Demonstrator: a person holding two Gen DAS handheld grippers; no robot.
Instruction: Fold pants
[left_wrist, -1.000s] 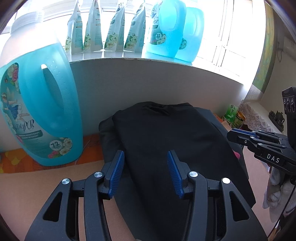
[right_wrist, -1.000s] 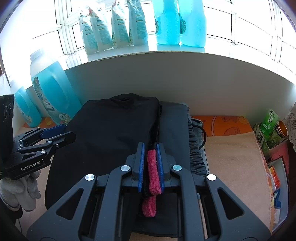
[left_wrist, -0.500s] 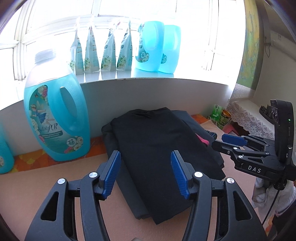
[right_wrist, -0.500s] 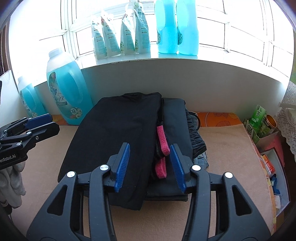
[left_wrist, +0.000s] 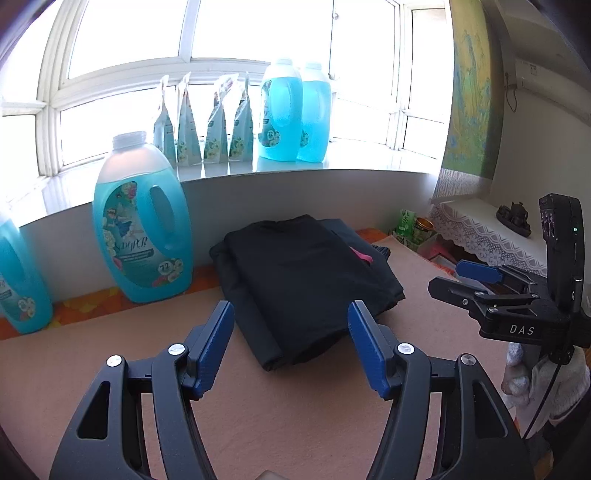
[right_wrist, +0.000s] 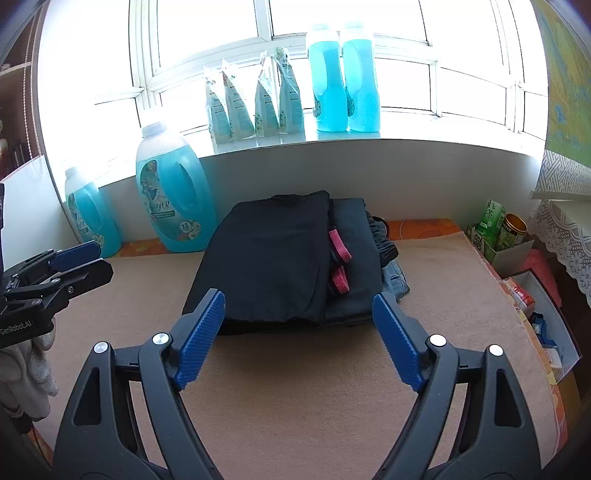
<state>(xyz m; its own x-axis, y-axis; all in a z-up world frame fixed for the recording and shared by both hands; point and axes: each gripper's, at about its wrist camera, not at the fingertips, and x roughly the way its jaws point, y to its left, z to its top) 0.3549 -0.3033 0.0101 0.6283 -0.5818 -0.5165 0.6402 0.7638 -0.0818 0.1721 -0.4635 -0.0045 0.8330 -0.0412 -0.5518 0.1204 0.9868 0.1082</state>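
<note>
My right fingers (right_wrist: 298, 338) are spread wide and empty now; a second ago they were pinched on the pink band (right_wrist: 340, 254) at the edge of the pants, and I have let go and pulled back toward myself. My left fingers (left_wrist: 291, 345) are open too, as they were, and have backed off the same way, so bare tan bench (right_wrist: 295, 391) shows between each pair of pads. Just beyond them, at 12 o'clock, the black pants (right_wrist: 275, 254) lie as a flat folded rectangle on a pile of other folded clothes (right_wrist: 356, 236), the pink band poking out along their right edge. Farther off, at 10 o'clock, stands the big blue detergent jug (right_wrist: 173, 199), with the pouches (right_wrist: 255, 107) up on the windowsill (right_wrist: 424, 142) behind. I judge the fold finished: nothing is held and the bundle stays in shape.
</note>
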